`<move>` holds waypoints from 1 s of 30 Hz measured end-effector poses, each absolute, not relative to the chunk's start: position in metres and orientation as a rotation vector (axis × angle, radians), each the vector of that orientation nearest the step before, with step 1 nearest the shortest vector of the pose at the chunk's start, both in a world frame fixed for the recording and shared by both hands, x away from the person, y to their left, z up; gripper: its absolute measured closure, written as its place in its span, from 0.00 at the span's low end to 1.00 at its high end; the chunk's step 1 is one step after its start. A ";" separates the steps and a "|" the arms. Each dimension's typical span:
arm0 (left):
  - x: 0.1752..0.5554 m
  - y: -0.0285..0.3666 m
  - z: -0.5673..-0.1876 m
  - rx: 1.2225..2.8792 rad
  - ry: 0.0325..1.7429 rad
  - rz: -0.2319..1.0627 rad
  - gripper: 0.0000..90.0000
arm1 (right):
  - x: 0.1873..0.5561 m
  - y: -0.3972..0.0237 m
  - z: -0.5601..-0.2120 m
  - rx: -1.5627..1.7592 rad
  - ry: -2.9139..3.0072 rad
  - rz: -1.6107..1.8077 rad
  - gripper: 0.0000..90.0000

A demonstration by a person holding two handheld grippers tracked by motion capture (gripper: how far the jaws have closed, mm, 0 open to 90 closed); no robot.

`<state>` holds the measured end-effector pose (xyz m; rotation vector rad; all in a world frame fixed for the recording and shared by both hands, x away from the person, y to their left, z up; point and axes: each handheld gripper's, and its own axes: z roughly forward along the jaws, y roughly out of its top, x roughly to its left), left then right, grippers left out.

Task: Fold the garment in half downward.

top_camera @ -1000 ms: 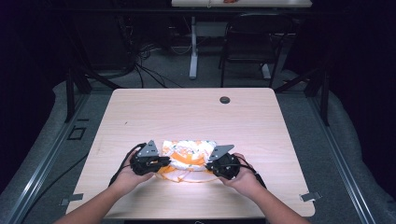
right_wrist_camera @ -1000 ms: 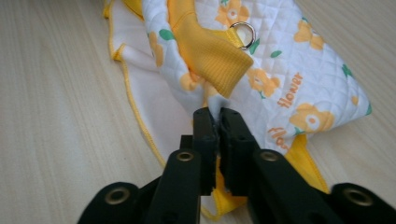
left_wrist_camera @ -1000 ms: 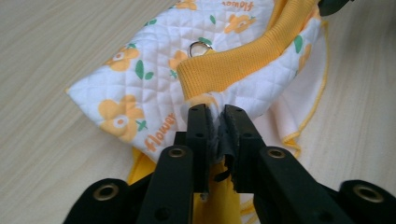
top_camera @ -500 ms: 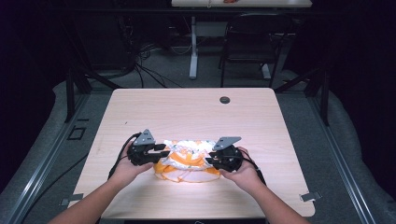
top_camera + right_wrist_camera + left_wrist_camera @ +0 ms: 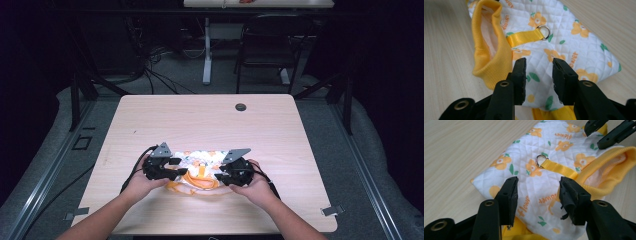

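A light wooden table (image 5: 200, 120) is seen from above, with a person's forearms reaching in from the near edge. Near that edge, about midway across, lies a small white quilted fabric garment with orange flowers and yellow ribbed trim (image 5: 200, 167). The left gripper (image 5: 176, 174) sits at the garment's left end and the right gripper (image 5: 219, 176) at its right end, each held in a hand.

In the left gripper view, the two black jaws stand apart, straddling the quilted cloth without pinching it. A yellow webbing strap (image 5: 559, 168) runs across the garment to a small silver metal ring (image 5: 541, 160). The ribbed yellow opening (image 5: 609, 170) gapes at the right, showing a pale lining inside.

In the right gripper view, its jaws are also parted over the cloth, gripping nothing.

A small round dark disc (image 5: 241, 107) rests near the table's far edge, well apart from the garment.
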<state>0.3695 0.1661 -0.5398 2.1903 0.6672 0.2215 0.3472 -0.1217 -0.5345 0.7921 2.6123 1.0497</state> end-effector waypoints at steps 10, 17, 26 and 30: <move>0.359 0.166 -0.554 2.232 0.616 0.201 0.47 | 0.340 -0.123 -0.550 0.805 2.658 1.021 0.63; 0.353 0.170 -0.563 2.231 0.594 0.166 0.43 | 0.340 -0.125 -0.558 0.837 2.673 1.025 0.61; 0.345 0.168 -0.571 2.265 0.555 0.193 0.42 | 0.337 -0.128 -0.564 0.834 2.685 1.018 0.62; 0.346 0.167 -0.572 2.264 0.566 0.194 0.42 | 0.336 -0.129 -0.565 0.834 2.677 1.024 0.62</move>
